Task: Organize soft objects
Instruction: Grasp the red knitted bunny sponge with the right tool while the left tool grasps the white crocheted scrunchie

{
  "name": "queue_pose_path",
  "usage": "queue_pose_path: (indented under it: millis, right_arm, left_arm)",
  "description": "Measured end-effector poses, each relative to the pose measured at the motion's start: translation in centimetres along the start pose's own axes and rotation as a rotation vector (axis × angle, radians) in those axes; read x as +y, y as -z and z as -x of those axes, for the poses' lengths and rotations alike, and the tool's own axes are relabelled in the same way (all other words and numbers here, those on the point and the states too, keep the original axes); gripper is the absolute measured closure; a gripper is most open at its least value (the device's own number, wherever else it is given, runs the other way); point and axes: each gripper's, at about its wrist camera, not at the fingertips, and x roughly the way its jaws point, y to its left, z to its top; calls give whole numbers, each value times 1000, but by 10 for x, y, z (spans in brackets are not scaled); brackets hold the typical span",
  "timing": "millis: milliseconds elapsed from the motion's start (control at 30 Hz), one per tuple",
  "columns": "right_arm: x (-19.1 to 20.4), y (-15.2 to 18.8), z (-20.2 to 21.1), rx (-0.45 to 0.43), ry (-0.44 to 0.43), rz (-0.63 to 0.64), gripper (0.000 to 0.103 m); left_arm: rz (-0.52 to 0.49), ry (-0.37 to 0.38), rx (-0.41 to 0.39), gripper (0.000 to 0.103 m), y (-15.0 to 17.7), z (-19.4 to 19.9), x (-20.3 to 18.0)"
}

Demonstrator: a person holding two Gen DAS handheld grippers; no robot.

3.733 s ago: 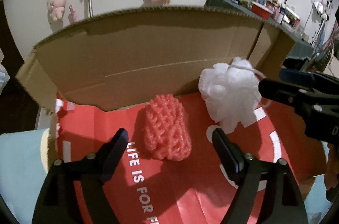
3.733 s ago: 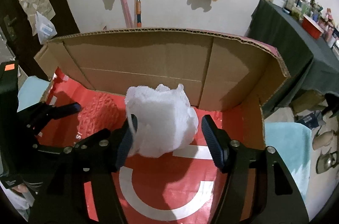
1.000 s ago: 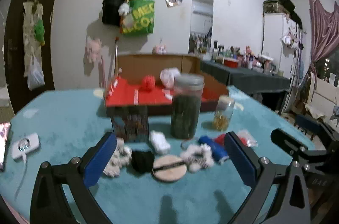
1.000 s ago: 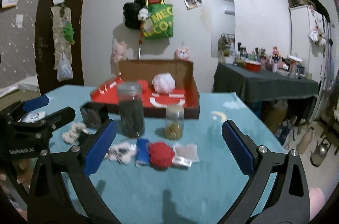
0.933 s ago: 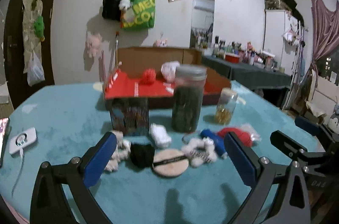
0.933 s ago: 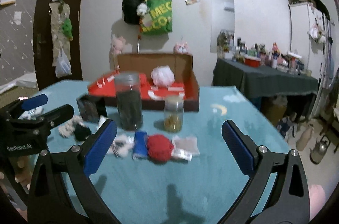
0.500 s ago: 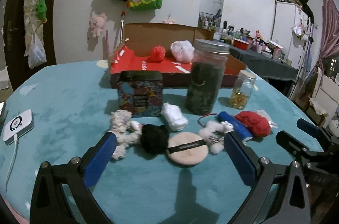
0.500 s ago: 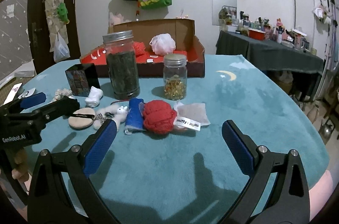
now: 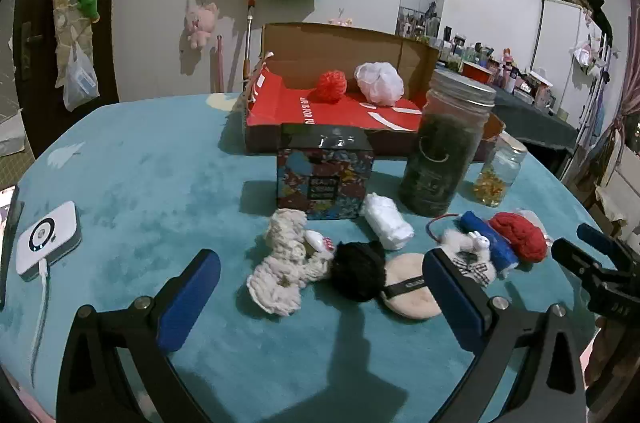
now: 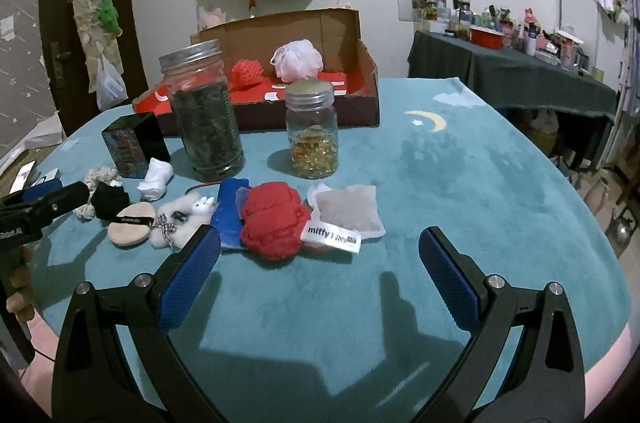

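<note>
The table cover is teal with a yellow moon and pale clouds; the cardboard box is brown outside, red with white lettering inside; in it sit a red mesh ball and a white puff; the tin is multicoloured; the knitted ball is red.
</note>
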Motion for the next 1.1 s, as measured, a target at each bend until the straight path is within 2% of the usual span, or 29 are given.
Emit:
queue_pose_path:
  millis: [333,567,733,800,867,933,1000,1067,1100]
  right_arm:
    - [14,-21,-16,34,-41,56,2]
    - [31,-26,-32,71,-56,151,2]
    - [31,-28,-41,115,-77,173,3]
    - [33,-28,-42,122,-70,198,9]
    - [34,-27,-43,130,-66,223,24]
    - [36,-27,-46,146,-66,240,34]
    - [36,-25,-50,161,-72,248,43]
    - [36,-24,-54,177,-86,249,51]
    - [35,-24,-55,187,-102,244,55]
  left_arm:
    - [-23,-8,65,0,-13,-6,26]
    - [-81,-6,138,0,-12,-17,37]
    - [-118,-9,175,4,-10,-25,38]
    - [-133,-11,187,9,-9,-29,38]
    - [-139,-12,198,13,-9,-34,38]
    - [-142,-11,213,14,-9,-39,39]
    - [-142,7,228,29,-9,-46,39]
    - [-141,36,231,38,-8,-49,38]
    - [-147,39,225,55,-9,-47,36]
